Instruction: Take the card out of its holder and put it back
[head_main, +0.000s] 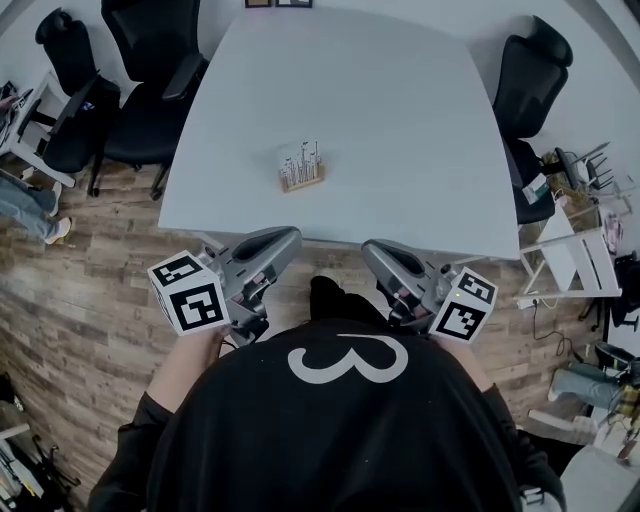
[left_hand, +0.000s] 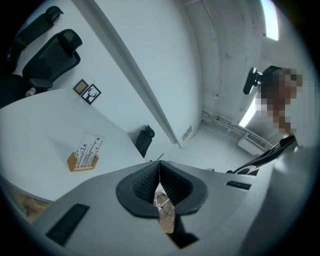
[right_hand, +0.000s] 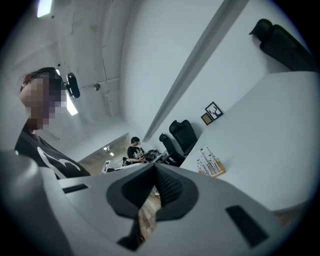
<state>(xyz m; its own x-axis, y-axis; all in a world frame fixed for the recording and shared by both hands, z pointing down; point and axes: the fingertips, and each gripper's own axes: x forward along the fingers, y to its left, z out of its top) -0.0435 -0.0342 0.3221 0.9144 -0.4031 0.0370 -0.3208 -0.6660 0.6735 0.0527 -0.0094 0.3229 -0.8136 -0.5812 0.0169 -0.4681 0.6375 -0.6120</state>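
card (head_main: 303, 157) upright in wooden holder (head_main: 302, 182), white with thin dark tree-like print, seated in the slot, holder sits on white table (head_main: 400, 110) near the near edge, roughly centre; nothing else on the tabletop; left gripper view has the same card (left_hand: 90, 150) and holder (left_hand: 80, 163) off to the left of its jaws, well apart from them; right gripper view has card (right_hand: 207, 159) in holder (right_hand: 216, 173) to the right of its jaws, also well apart; left gripper (head_main: 291, 238) held off the table, just short of the near edge and close to the person's chest, marker cube to the outside, jaws pressed together at the tips (left_hand: 159, 170), nothing between them, only wood floor seen through the gap below the tips; right gripper (head_main: 371, 250) mirrors it on the other side, also short of the table edge, jaws closed tip to tip (right_hand: 154, 172), empty; neither gripper touches card or holder; person's black shirt (head_main: 340, 430) with white mark fills the bottom of the head view; black office chairs at the far left (head_main: 150, 70) and far right (head_main: 528, 75) of the table; wood-plank floor (head_main: 90, 290) around; two small framed pictures (left_hand: 87, 91) on the wall past the table; another person seated (right_hand: 134, 150) far back in the right gripper view; clutter and cables on the floor at right (head_main: 590, 260)
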